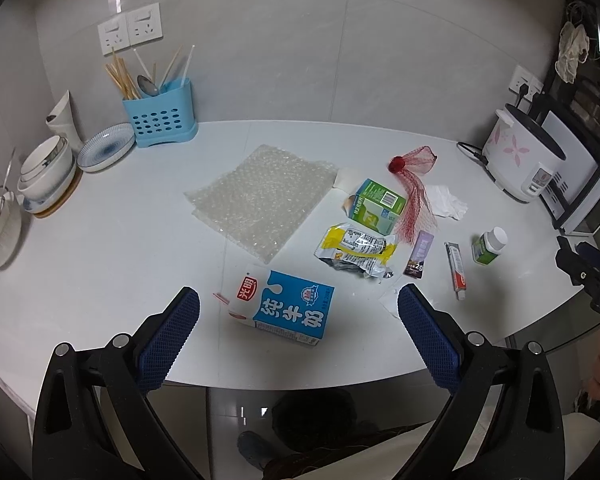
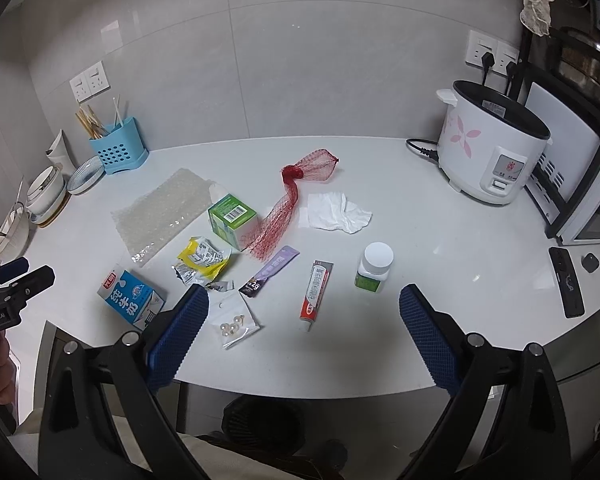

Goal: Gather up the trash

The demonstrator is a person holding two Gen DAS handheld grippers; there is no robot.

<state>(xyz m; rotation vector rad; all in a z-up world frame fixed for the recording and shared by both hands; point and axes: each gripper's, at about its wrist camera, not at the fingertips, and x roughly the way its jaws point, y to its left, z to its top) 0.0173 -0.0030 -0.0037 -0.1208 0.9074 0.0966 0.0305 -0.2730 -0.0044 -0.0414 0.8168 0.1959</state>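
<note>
Your nearest trash, the milk carton (image 1: pixel 286 307), lies flat at lower centre of the left wrist view, long axis running lower right to upper left, opened spout toward the bubble wrap (image 1: pixel 260 196). Your left gripper (image 1: pixel 299 312) hangs spread wide either side of it, empty, likely lined up to grab. In the other view, your right gripper (image 2: pixel 304 322) is equally spread, over the toothpaste tube (image 2: pixel 316 294).
</note>
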